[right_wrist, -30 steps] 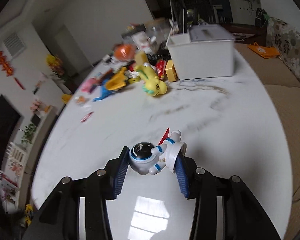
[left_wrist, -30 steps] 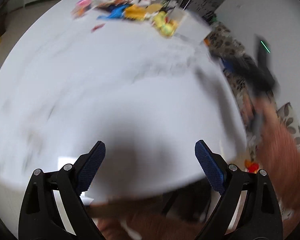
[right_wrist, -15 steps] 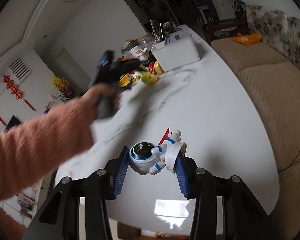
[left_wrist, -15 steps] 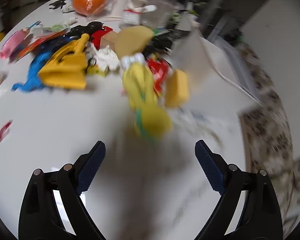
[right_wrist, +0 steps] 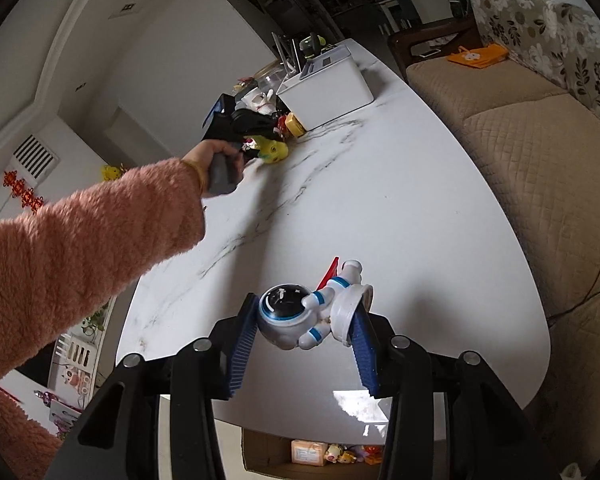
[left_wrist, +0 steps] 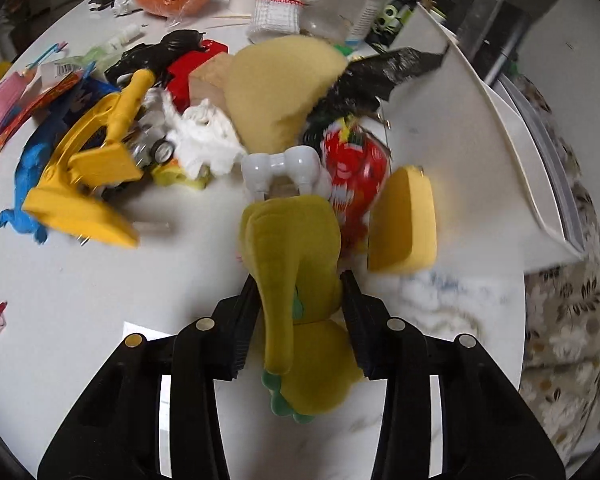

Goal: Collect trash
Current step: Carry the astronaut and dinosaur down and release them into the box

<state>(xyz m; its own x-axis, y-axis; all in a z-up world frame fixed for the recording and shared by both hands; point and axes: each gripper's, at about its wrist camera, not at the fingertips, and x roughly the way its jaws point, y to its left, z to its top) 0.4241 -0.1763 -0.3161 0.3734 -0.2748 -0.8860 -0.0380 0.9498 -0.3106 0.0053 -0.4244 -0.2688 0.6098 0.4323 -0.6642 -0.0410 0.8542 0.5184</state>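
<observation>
Closing on the yellow-green plush toy [left_wrist: 296, 280] at lower centre, the left gripper [left_wrist: 298, 312] has just narrowed, its jaws against the toy's flanks. Behind it sits the toy pile [left_wrist: 172, 120], upper left, and a white bin [left_wrist: 480, 152] at right. The right gripper [right_wrist: 300, 332] clamps an astronaut figure [right_wrist: 300, 316] over the marble table [right_wrist: 400, 200]. Pickup seems underway; next comes lifting the plush clear without dragging its neighbours.
</observation>
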